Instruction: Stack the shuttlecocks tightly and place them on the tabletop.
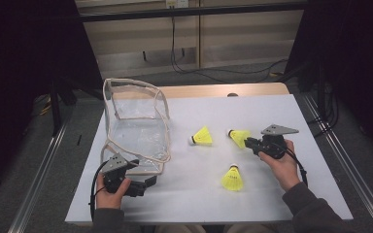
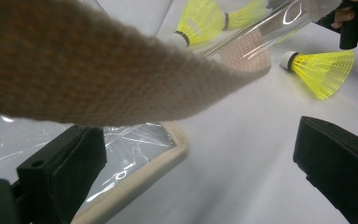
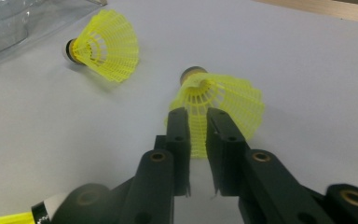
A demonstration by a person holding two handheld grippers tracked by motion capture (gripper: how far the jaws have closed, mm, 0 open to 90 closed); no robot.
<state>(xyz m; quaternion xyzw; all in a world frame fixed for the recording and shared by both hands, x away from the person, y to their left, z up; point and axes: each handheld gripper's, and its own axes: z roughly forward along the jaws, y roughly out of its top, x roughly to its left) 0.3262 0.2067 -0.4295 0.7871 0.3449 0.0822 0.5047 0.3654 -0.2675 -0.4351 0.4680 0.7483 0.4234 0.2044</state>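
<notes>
Dark curtained room w/ cables on the floor at 12 o'clock; white worktop [image 1: 272,194] carries everything. Biggest item: clear plastic bag [image 1: 136,131] w/ beige woven trim, lying at 9 o'clock, mouth gaping, strap [image 2: 98,70] looping across the left claw view. Nothing visible inside it; all shuttles are out on the worktop.

Three yellow plastic shuttlecocks: one mid-worktop [image 1: 202,136] just beside the bag, one toward 6 o'clock [image 1: 232,179], one at 3 o'clock [image 1: 239,137], lying on its side, cork pointing away from the right claw.

Right claw [image 3: 197,115] straddles that 3 o'clock shuttlecock's [image 3: 219,105] skirt edge, jaws nearly together w/ a strip of mesh between them; pads look just off or barely pinching, so prob released, not a firm grasp. Left claw [image 2: 196,163] is released, jaws wide apart, beside the bag's near rim, nothing between them.

Risks, as I judge: thin mesh pinch may slip or crush the skirt on lifting. Floppy bag mouth could sag or fold w/o the left claw bracing it, so a shuttle may hit the rim and roll off. Strap could snag the left claw.
</notes>
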